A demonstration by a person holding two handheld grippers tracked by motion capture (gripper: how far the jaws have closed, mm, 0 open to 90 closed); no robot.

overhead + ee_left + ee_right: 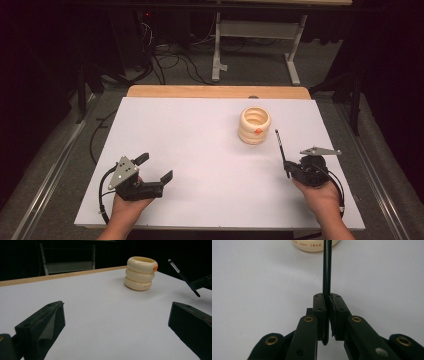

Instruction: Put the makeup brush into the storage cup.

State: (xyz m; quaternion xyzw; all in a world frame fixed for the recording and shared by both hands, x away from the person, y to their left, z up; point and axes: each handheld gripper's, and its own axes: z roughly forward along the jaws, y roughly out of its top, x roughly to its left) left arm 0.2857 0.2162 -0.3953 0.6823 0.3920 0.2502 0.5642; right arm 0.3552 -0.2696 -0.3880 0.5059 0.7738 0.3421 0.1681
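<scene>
Right claw [327,302] grips black brush [326,270] near cream holder [254,125].

Black claws [153,167], brass rivets, grey plates.

The white table [200,150] is evenly lit from above, while the surroundings at the frame edges fall dark. Shadows are soft. Both gripper views blur the near jaws.

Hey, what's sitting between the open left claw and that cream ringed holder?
Nothing: in the left gripper view, bare white table runs from the left claw to the cream holder.
</scene>
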